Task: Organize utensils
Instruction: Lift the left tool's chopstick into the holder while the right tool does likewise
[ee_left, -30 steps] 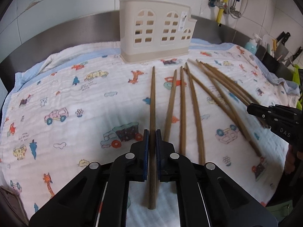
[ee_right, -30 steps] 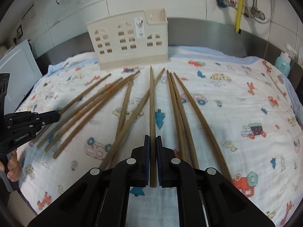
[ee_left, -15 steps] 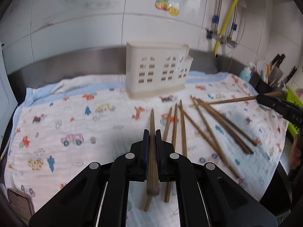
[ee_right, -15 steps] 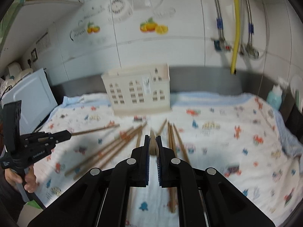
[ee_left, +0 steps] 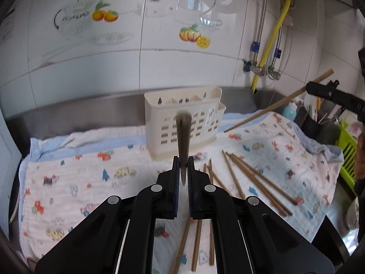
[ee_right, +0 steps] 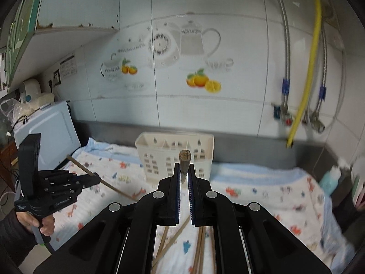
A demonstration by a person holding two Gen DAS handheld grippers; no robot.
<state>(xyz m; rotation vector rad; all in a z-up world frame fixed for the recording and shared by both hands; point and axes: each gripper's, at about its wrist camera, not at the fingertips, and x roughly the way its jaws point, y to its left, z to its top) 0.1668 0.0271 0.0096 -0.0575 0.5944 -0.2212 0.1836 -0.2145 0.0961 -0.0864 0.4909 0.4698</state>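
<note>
Both grippers aloft, one chopstick clamped in each; holder compartments show nothing inside.

Left wrist: cream holder [ee_left: 182, 123] stands on printed cloth [ee_left: 79, 182]; loose chopsticks [ee_left: 255, 178] lie right of it. Left gripper [ee_left: 183, 171] is closed on a chopstick [ee_left: 183, 137] pointing at the holder.
Right wrist: right gripper [ee_right: 183, 178] pinches another chopstick [ee_right: 184, 159] before the holder [ee_right: 173, 157]; the left gripper [ee_right: 95, 179], left of the holder, is gripped by a hand [ee_right: 38, 223].

Two brown wooden chopsticks are lifted off the cloth: one [ee_left: 183, 134] points toward the holder, the other [ee_left: 277, 105] slants tip-down at the right. Cream plastic holder [ee_left: 182, 123], upright, window-shaped cutouts, stands at the back. Remaining chopsticks [ee_left: 255, 180] lie fanned and crossing on the cartoon-print cloth.
</note>
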